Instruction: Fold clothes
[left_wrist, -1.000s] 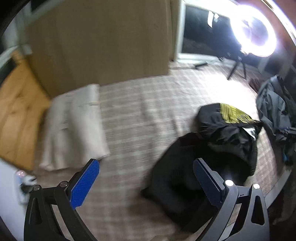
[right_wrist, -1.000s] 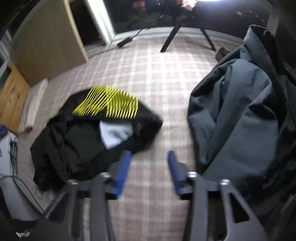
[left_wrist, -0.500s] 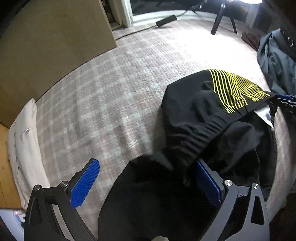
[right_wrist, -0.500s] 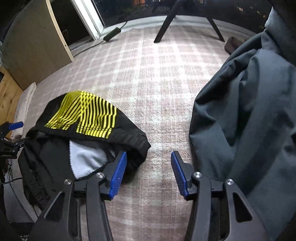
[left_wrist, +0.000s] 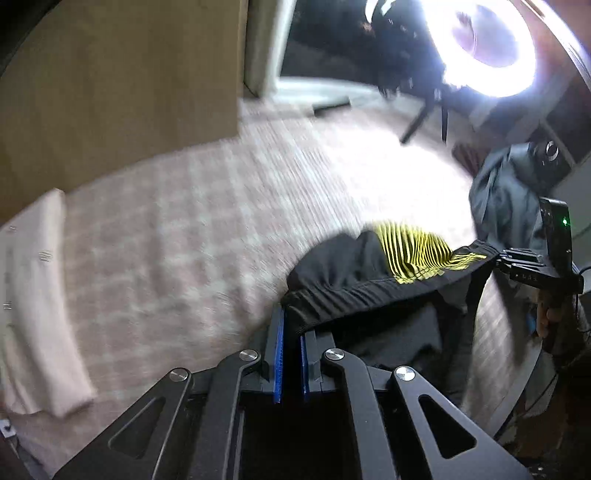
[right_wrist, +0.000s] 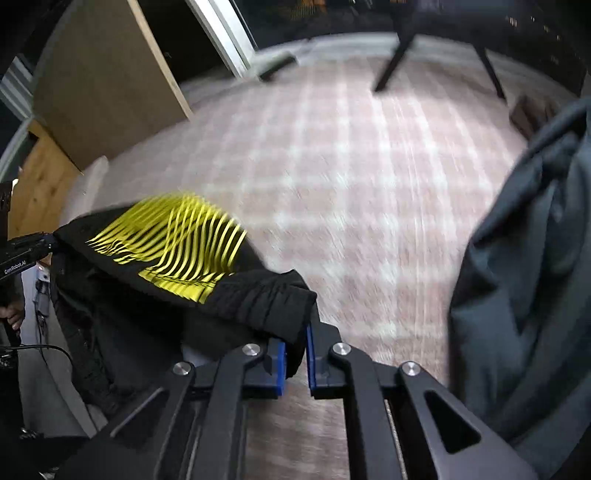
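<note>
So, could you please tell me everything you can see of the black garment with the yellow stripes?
The black garment is soft, thin-looking fabric with a panel of narrow yellow stripes and a gathered, elastic-looking band along one edge. It is stretched between the two claws, which have just closed on it: the left claw pinches one end of the band, the right claw the other. The rest sags in dark folds over the pink checked cover.

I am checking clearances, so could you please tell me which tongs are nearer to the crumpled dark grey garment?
Right. The right tongs grip the black yellow-striped shorts beside the crumpled dark grey garment; the left tongs hold the shorts' far end.
</note>
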